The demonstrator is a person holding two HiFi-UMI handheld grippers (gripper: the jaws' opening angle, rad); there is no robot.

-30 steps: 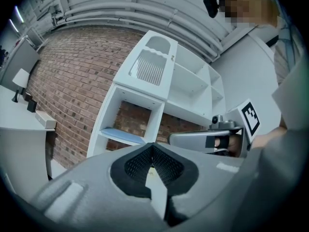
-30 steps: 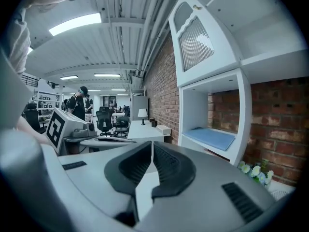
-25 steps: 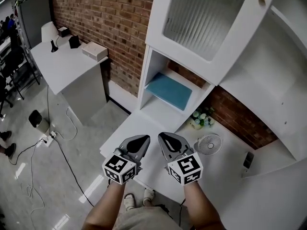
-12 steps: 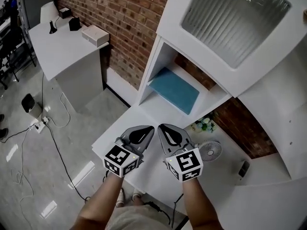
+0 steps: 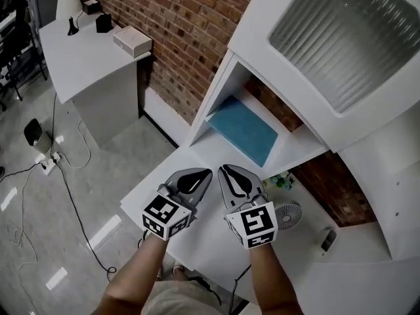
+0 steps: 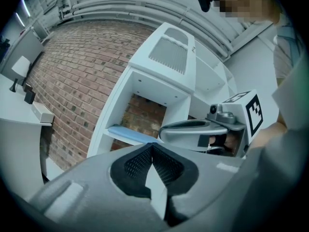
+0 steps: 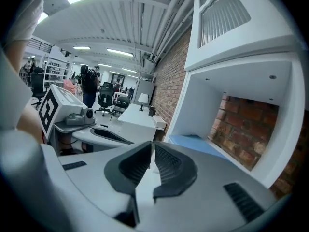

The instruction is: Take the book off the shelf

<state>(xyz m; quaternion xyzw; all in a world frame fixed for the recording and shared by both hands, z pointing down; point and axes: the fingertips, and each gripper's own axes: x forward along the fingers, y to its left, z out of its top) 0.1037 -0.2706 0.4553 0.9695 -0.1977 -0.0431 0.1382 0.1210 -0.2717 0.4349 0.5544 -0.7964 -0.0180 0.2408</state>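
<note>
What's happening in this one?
A person holds the left gripper and right gripper side by side over a white desk, pointed towards the shelf. Both grippers are shut and empty. The blue book lies flat in the shelf's open compartment, untouched, ahead of both grippers.

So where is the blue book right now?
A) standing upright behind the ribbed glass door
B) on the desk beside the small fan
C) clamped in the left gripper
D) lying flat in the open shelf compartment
D: the blue book lies flat on the floor of the open shelf compartment, with the left gripper and right gripper shut and empty short of it.
</note>
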